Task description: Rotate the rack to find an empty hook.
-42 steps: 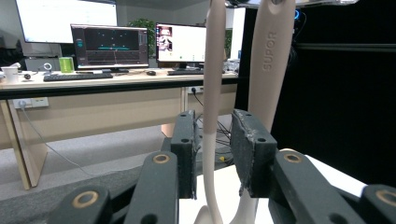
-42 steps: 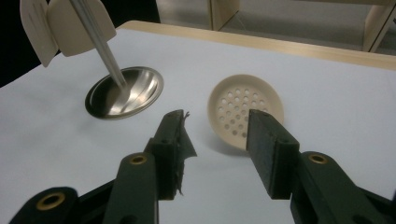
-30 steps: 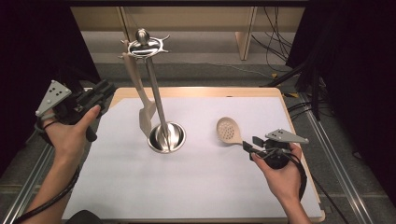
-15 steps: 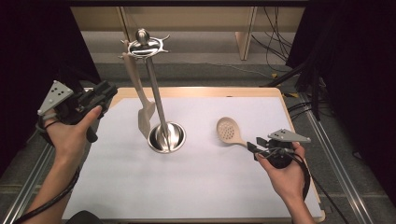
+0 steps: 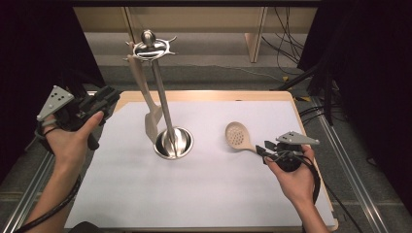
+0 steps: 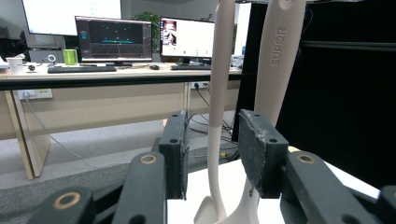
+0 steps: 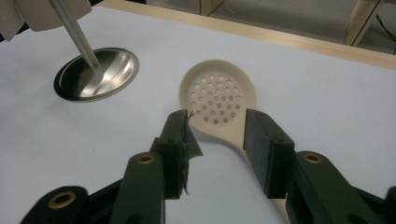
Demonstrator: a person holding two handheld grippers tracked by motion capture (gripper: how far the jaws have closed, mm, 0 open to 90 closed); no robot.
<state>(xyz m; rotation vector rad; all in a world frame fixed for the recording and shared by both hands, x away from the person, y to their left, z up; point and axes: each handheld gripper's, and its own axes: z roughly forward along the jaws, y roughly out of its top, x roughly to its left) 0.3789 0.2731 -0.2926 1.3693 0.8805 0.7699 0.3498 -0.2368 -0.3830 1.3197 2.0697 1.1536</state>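
Pickup of the slotted spoon [image 7: 218,100] looks like the step in hand. The spoon lies flat on the white counter [image 5: 204,194], its perforated bowl just ahead of the fingertips of the right gripper [image 5: 265,148] and its handle running back between the two fingers [image 7: 264,149]. Those fingers are spread either side of the handle and have just been closing, yet a gap shows on both sides, so nothing is pinched so far.

Off to the far side, the left gripper [image 6: 212,154] is held up beside the metal utensil stand [image 5: 167,131]. Its fingers [image 6: 254,149] are spread and have just been opening; a pale hanging handle passes between them, and I judge it loose rather than gripped, though how near the pads it hangs is hard to read. A spatula [image 5: 148,109] hangs from the ring at the top of the stand.

Next, the right fingers need to close squarely on the handle, low enough to catch it against the counter, before lifting toward a free hook.
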